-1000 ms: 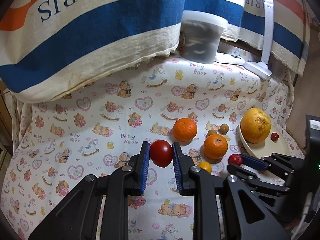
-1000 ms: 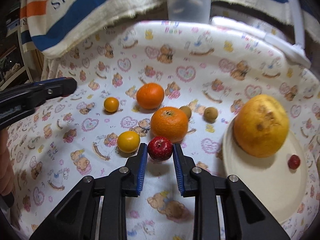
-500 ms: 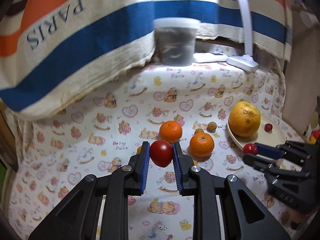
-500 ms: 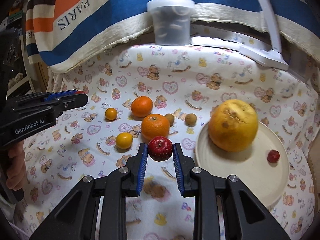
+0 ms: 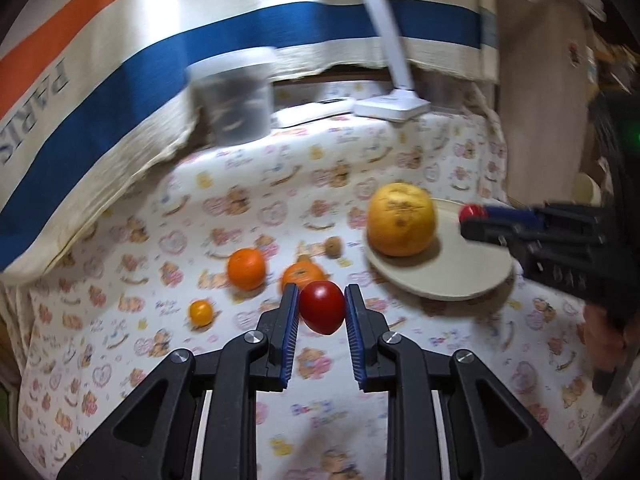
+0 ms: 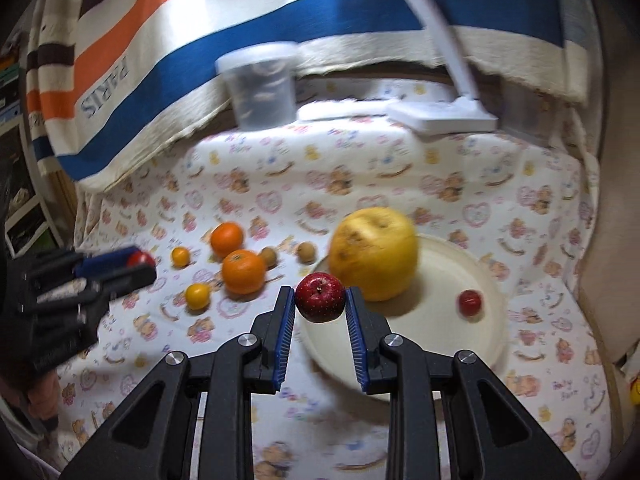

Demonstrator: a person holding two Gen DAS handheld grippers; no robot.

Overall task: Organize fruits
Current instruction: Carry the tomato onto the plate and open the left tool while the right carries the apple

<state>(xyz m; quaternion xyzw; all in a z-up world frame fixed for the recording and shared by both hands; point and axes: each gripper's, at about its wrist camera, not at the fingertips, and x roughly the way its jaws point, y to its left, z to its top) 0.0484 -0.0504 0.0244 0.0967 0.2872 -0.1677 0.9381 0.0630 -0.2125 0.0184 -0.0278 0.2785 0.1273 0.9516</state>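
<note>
- Your left gripper (image 5: 322, 312) pinches a smooth, glossy red tomato (image 5: 322, 306), held clear above the teddy-bear-print cloth (image 5: 168, 320) covering the bench.
- Your right gripper (image 6: 320, 300) clamps a small dark-red apple (image 6: 320, 297), its stem dimple facing up, over the near-left rim of the cream plate (image 6: 448, 320).
- On the plate sit a large, scarred yellow grapefruit (image 6: 374, 254) and, to its right, a tiny red fruit (image 6: 470, 301).
- Left of the plate, on the cloth, lie two oranges (image 6: 243, 271), two small yellow fruits (image 6: 197, 295) and two little brown ones (image 6: 306, 251).
- At the far edge stand a blurred lidded tub (image 6: 260, 84) and a white lamp base (image 6: 442, 117).
</note>
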